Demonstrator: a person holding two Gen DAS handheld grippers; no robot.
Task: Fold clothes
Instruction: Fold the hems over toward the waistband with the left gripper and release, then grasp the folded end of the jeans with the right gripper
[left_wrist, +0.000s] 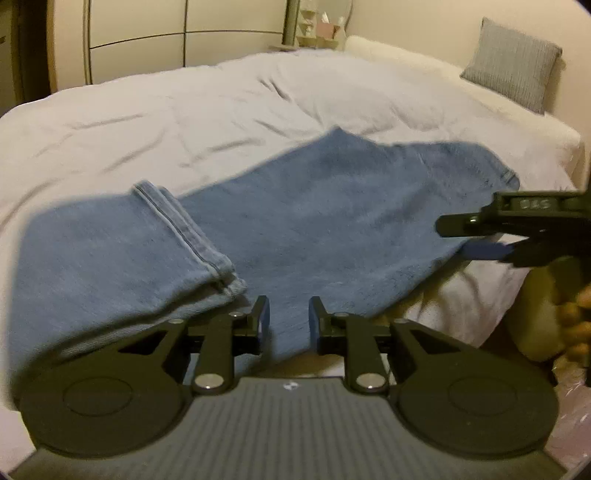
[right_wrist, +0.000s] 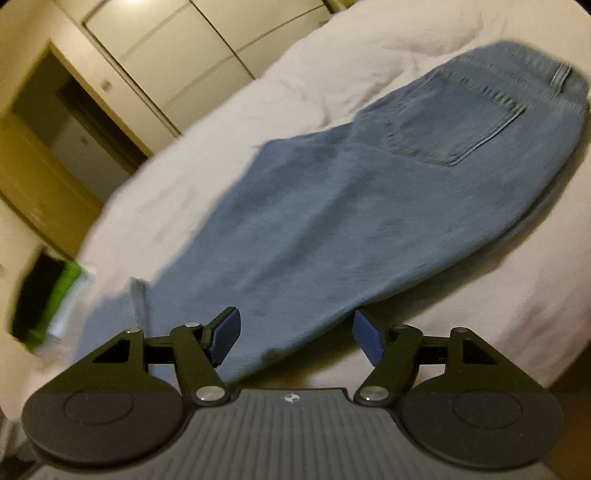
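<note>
Jeans (left_wrist: 314, 221) lie flat on white bed (left_wrist: 184, 122), near front edge; leg end folded over, hem (left_wrist: 188, 236) running across at 9 o'clock in left wrist view. Back pocket (right_wrist: 458, 118) faces up, at 1 o'clock in right wrist view. Left tool (left_wrist: 289, 314) just above denim at bed edge, jaws apart, gripping nothing. Right tool (right_wrist: 295, 334) over lower jeans edge, blue pads (right_wrist: 369, 338) spread wide, empty. Grey pillow (left_wrist: 513, 64) at 1 o'clock, well apart from jeans. Frames motion-blurred.
</note>
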